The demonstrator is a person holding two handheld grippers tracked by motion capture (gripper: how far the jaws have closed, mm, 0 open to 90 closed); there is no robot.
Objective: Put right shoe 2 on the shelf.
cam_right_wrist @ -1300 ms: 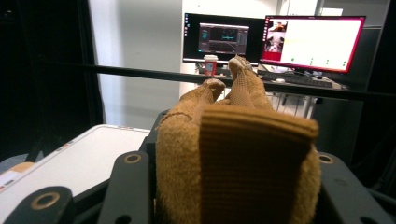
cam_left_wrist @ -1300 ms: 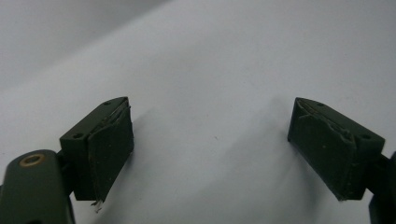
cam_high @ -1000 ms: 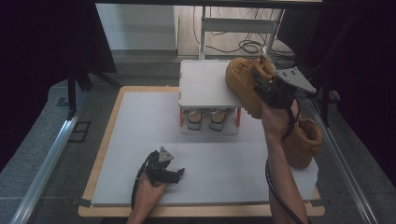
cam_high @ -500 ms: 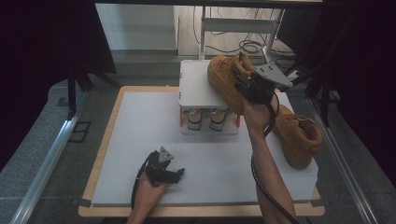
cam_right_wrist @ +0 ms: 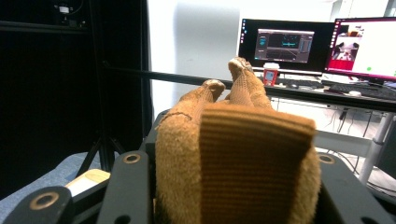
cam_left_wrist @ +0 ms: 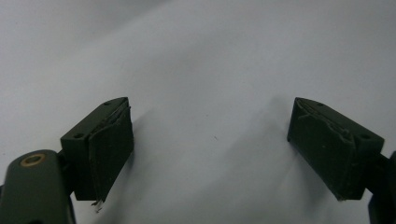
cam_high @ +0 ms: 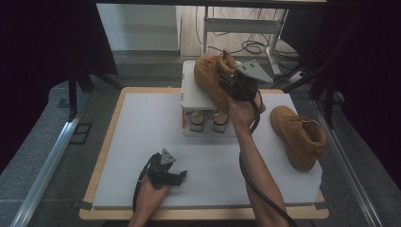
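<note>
The left gripper (cam_left_wrist: 210,154) has two black jaws, wide apart. Nothing sits between them (just air). The white table (cam_left_wrist: 210,70) lies right under them.

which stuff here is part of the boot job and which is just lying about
In the job:
- tan boot clamped in the right gripper, above the white shoe rack
- second tan boot on the table mat

Lying about:
- left gripper, open, resting on the mat
- white shoes under the rack's top
- monitors behind

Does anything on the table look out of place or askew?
Yes: the second tan boot lies tipped on its side at the table's right edge, apart from the white shoe rack, while the right gripper holds its mate above the rack.
</note>
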